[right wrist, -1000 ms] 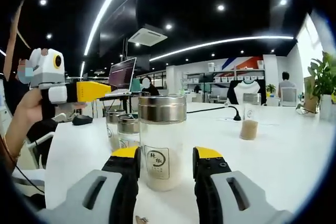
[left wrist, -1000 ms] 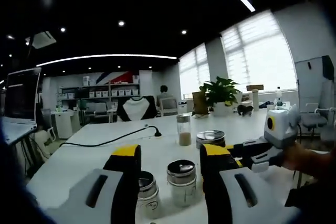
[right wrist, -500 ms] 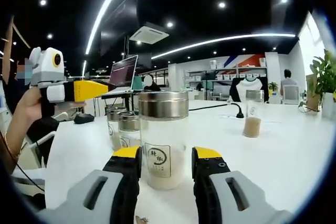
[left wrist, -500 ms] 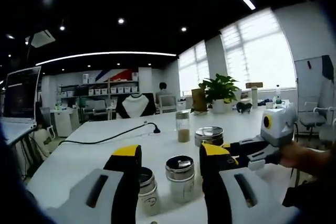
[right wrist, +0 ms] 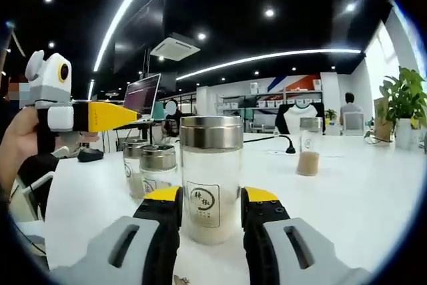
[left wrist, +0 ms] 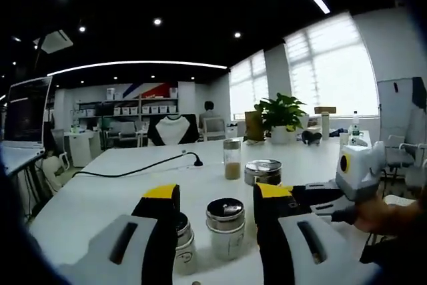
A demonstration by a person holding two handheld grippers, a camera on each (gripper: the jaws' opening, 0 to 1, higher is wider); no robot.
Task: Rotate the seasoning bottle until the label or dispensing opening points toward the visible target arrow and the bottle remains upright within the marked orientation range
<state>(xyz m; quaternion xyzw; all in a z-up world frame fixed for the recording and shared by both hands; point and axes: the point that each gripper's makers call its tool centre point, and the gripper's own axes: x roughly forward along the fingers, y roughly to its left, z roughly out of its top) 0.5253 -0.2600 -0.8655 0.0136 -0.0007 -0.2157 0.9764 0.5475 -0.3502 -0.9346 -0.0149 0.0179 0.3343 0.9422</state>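
The seasoning bottle (right wrist: 211, 177) is a clear glass jar with a steel lid and pale powder, standing upright on the white table (right wrist: 360, 191). Its small square label faces the camera in the right gripper view. My right gripper (right wrist: 211, 195) has its yellow-tipped jaws against both sides of the bottle. In the left gripper view the same bottle (left wrist: 264, 171) stands beyond my right jaw, and the right gripper (left wrist: 320, 198) reaches in from the right. My left gripper (left wrist: 217, 195) is open and holds nothing. It hovers over the table at the left of the right gripper view (right wrist: 117, 116).
Two shorter steel-lidded jars (left wrist: 225, 227) (left wrist: 185, 241) stand just ahead of the left gripper, seen again as jars (right wrist: 157, 168) (right wrist: 135, 163). A slim bottle of brown powder (left wrist: 231, 159) stands farther back. A black cable (left wrist: 133, 173) crosses the table. A potted plant (left wrist: 280, 117) sits at the far edge.
The right jaws have drawn in against the bottle, which looks a little nearer. The left gripper's camera has shifted slightly; the right gripper sits lower in its view.
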